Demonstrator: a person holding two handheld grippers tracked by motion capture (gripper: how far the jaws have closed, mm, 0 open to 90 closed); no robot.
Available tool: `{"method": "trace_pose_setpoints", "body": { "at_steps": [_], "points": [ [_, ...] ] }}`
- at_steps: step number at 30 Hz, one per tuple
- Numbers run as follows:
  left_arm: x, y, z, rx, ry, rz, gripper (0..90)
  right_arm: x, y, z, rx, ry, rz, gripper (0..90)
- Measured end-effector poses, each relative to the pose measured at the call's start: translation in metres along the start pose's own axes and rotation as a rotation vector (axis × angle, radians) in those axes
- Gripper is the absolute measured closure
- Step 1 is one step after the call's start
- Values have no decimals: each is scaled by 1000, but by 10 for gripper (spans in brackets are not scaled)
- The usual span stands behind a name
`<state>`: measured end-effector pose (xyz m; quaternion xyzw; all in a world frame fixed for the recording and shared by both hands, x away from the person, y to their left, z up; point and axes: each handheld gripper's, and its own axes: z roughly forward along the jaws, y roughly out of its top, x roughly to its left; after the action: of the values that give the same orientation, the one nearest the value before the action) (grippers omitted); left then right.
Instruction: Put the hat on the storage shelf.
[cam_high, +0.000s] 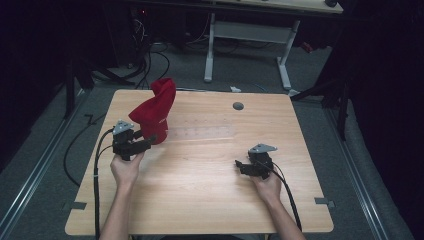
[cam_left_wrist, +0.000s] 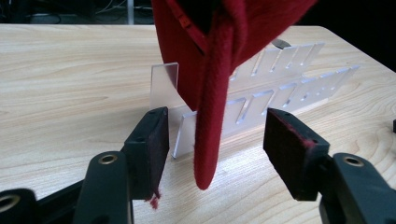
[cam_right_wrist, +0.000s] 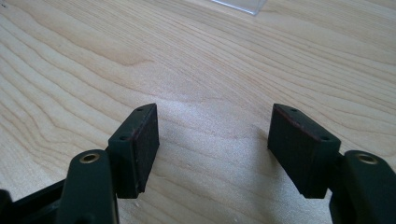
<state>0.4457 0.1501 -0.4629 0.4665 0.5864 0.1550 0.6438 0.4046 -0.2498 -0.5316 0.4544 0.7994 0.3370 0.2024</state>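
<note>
My right gripper (cam_high: 244, 165) idles at four o'clock on the counter (cam_high: 200, 200), fingers released. Farther, at ten o'clock, my left gripper (cam_left_wrist: 212, 135) has fingers spread, not pinching the red cloth (cam_left_wrist: 212, 93) on the clear rack (cam_left_wrist: 280, 88); I'd back away slowly to avoid snagging it.

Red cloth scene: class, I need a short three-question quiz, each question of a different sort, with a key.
1. True or false: the left gripper is clamped shut on the red cloth.
2. What does the red cloth hang over? A) a clear slotted plastic rack B) a metal bowl C) a cardboard box
3. Fill in: between the pads of the right gripper lies nothing but the bare wooden ____.

Key
1. False: the jaws stand apart, and a hanging edge of the cloth dangles between the pads without being pressed.
2. A
3. table
</note>
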Motion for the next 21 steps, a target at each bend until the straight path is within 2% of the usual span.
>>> {"method": "trace_pose_setpoints", "body": {
  "at_steps": [9,21],
  "points": [
    [4,4,-14,-19,11,-18,404,0,0,0,0,0,0,340],
    [-6,4,-29,-8,5,32,394,0,0,0,0,0,2,340]
  ]
}}
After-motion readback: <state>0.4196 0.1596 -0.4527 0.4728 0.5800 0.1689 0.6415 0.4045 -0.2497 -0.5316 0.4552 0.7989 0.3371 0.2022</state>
